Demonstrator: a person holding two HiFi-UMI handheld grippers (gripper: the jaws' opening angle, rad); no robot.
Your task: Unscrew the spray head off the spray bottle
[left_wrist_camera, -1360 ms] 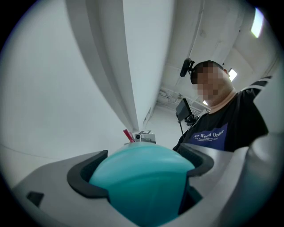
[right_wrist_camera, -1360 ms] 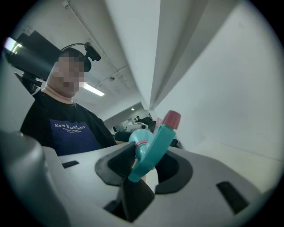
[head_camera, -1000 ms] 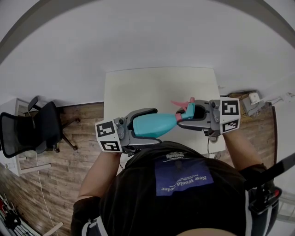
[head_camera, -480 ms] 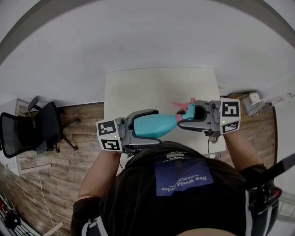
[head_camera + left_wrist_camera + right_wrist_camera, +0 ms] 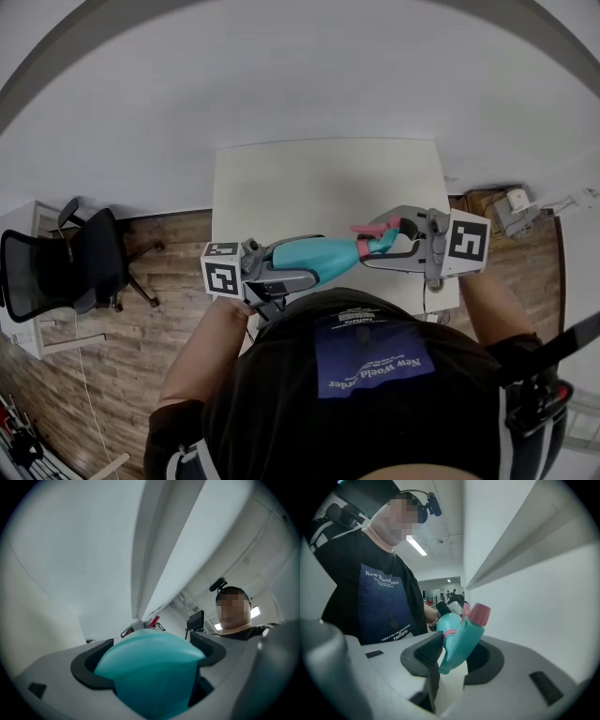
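The person is wearing a black short-sleeved T-shirt (image 5: 281, 412) bearing a dark blue panel (image 5: 373, 361) with white lettering, and a black camera mount (image 5: 427, 504) is sitting on the head. The left hand-held gripper (image 5: 314, 258) and the right hand-held gripper (image 5: 375, 246) are each showing a light grey body, black ribbed pads (image 5: 425, 652) and a white cube (image 5: 223, 275) printed with black square markers.

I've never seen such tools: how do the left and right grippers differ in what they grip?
The left gripper clamps the wide teal body of the spray bottle; the right gripper clamps its narrow spray head. The left gripper's jaws stand wider apart than the right gripper's. Both hold the same bottle.
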